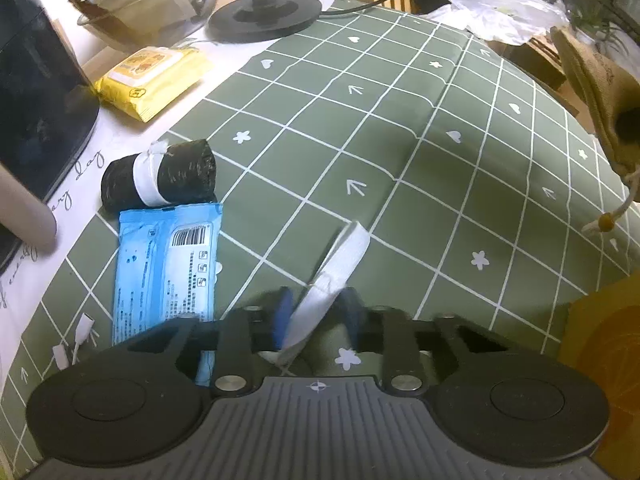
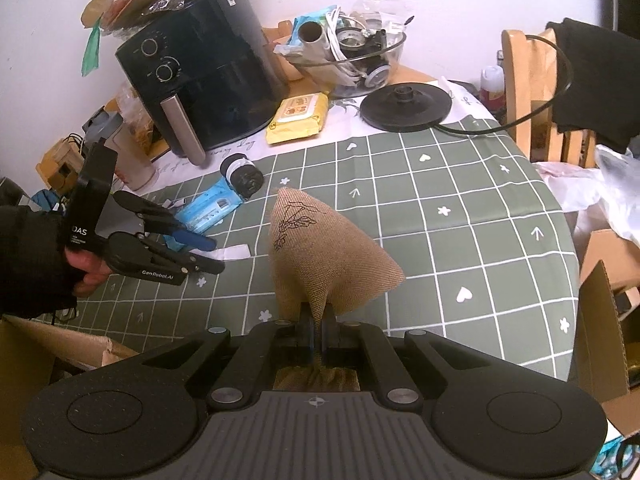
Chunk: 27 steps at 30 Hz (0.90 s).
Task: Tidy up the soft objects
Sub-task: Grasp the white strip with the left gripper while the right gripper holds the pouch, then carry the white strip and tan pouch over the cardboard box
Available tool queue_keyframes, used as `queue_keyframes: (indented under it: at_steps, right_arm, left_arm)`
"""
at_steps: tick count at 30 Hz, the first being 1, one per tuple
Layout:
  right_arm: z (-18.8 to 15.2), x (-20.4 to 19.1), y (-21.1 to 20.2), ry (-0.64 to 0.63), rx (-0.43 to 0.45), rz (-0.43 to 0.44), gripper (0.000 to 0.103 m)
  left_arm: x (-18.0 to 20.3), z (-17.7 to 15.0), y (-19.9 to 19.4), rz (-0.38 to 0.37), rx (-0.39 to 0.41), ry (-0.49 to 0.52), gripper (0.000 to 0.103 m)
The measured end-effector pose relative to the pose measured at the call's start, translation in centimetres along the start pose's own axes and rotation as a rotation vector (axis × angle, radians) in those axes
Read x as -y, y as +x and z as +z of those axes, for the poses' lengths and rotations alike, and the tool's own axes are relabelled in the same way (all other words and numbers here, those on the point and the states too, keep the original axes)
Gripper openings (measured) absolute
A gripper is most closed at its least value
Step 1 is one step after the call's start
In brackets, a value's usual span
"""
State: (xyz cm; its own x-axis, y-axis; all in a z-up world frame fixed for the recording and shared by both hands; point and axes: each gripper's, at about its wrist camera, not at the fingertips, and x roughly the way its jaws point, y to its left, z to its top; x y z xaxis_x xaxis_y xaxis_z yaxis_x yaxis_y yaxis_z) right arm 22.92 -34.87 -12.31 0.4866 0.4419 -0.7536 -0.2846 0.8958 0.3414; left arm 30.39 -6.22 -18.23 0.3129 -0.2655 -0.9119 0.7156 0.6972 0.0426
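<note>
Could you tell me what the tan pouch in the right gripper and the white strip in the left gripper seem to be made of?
The tan pouch looks like coarse burlap or jute: a matte, visible diagonal weave with a printed black line drawing, and it holds stiff folds. The white strip, pinched in the left gripper, looks like thin matte paper or tape with a flat crease; the blur leaves that open.

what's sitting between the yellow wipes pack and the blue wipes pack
A black bag roll with a white band lies between the yellow wipes pack and the blue wipes pack, touching the blue one; clearest in the left wrist view.
</note>
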Motion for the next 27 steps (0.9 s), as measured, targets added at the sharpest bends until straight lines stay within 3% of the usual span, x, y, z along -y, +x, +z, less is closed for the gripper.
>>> queue_keyframes:
  at_steps: [10, 27]
  right_arm:
    - [-0.3, -0.3, -1.0, -0.014, 0.013, 0.006, 0.006]
    - [1.3, -2.9, -4.7, -0.09, 0.064, 0.039, 0.006]
  left_arm:
    - [0.3, 0.7, -1.3, 0.012, 0.01, -0.017, 0.01]
    - [-0.1, -0.4, -10.5, 0.075, 0.133, -0.138, 0.01]
